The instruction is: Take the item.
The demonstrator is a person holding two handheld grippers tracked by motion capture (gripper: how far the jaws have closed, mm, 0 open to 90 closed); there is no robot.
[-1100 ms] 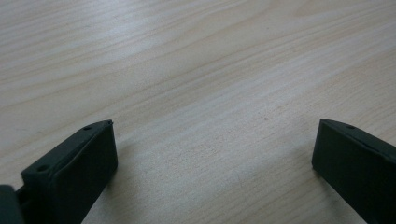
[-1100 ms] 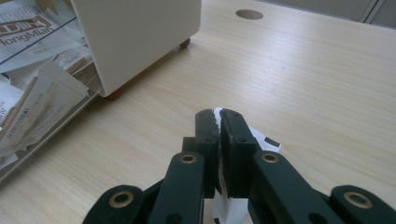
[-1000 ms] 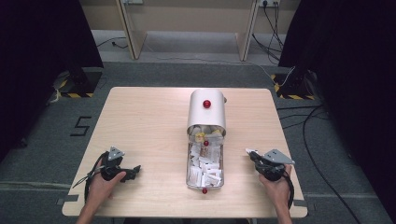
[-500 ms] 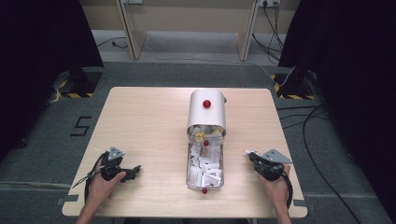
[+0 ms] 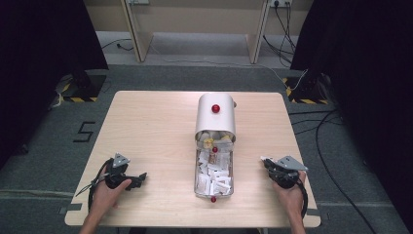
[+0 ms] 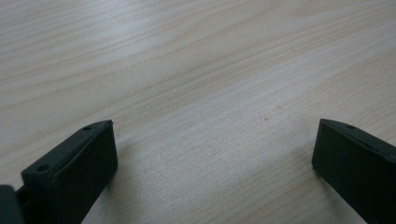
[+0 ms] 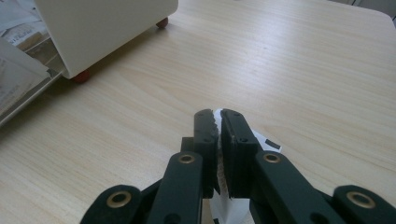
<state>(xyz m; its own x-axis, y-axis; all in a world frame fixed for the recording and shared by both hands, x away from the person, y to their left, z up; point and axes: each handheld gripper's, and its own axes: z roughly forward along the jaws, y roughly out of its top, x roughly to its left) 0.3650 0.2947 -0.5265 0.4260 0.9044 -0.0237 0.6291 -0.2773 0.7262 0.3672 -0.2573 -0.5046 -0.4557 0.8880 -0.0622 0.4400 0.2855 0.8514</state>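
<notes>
A cream box (image 5: 215, 117) with a red knob stands at the table's middle. Its clear drawer (image 5: 197, 183) is pulled out toward me and holds several white paper packets (image 5: 214, 173). My right gripper (image 5: 266, 160) rests on the table to the right of the drawer, shut on a white packet (image 7: 259, 140) that sticks out below and beside the jaws. The right gripper view has the gripper (image 7: 218, 116) with the box (image 7: 102, 23) at upper left. My left gripper (image 5: 141, 178) lies at the front left, open, with bare wood between its jaws (image 6: 215, 140).
The wooden table (image 5: 146, 126) has a wide bare stretch on its left half and behind the right gripper. The box's red foot (image 7: 81, 76) sits near the drawer's side. Cables trail on the grey floor beyond the table.
</notes>
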